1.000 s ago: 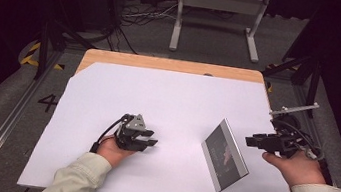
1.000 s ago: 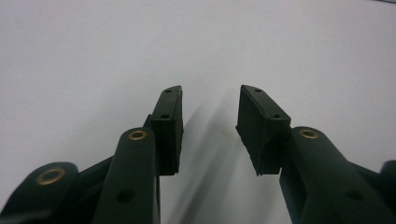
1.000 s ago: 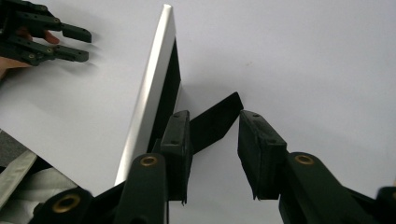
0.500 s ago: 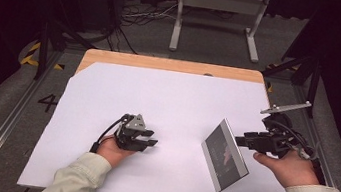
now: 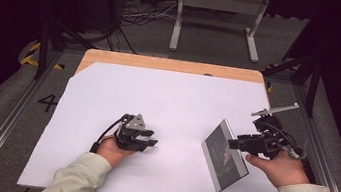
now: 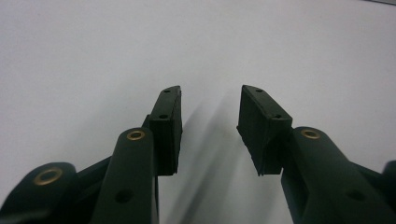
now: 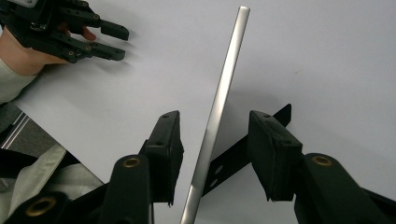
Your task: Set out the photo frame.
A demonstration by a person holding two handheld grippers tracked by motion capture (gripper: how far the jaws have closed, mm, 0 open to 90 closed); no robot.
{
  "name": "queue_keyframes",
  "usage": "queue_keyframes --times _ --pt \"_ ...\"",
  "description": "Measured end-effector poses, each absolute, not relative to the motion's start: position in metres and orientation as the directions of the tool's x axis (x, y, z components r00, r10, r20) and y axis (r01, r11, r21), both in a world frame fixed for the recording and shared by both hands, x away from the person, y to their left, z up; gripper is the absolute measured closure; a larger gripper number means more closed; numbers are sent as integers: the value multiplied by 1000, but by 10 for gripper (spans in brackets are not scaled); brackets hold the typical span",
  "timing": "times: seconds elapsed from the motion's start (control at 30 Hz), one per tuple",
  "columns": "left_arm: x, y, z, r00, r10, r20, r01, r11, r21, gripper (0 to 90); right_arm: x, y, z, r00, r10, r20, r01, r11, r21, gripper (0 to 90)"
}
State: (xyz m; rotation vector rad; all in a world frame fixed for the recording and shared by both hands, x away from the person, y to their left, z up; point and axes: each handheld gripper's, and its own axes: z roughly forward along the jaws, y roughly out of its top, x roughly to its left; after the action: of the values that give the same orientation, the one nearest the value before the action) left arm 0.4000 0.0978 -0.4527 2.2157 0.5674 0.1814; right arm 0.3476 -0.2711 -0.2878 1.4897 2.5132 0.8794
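Silver-edged tablet (image 7: 219,107) stands between right gripper's (image 7: 215,154) just-opened jaws, untouched.

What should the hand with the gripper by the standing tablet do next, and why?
Probably draw the right gripper back, away from the tablet. Its jaws have just been opening, and the tablet's thin edge now stands between the pads without touching either. The tablet stands propped on a black stand on the white table, so it seems to hold up alone. The left gripper rests apart, open.

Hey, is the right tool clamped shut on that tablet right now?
No, in the right gripper view the right tool has its pads standing clear on either side of the tablet, whose edge rises between them untouched.
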Motion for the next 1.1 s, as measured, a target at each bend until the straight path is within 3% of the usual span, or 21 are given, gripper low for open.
queue_keyframes --times 0.5,1.1 --pt "400 98 -453 887 457 -65 342 -556 757 593 352 -263 -306 -512 837 196 794 374 479 536" --pt "401 98 -453 886 459 -68 346 -557 755 591 356 -256 -314 -529 829 181 801 417 429 650"
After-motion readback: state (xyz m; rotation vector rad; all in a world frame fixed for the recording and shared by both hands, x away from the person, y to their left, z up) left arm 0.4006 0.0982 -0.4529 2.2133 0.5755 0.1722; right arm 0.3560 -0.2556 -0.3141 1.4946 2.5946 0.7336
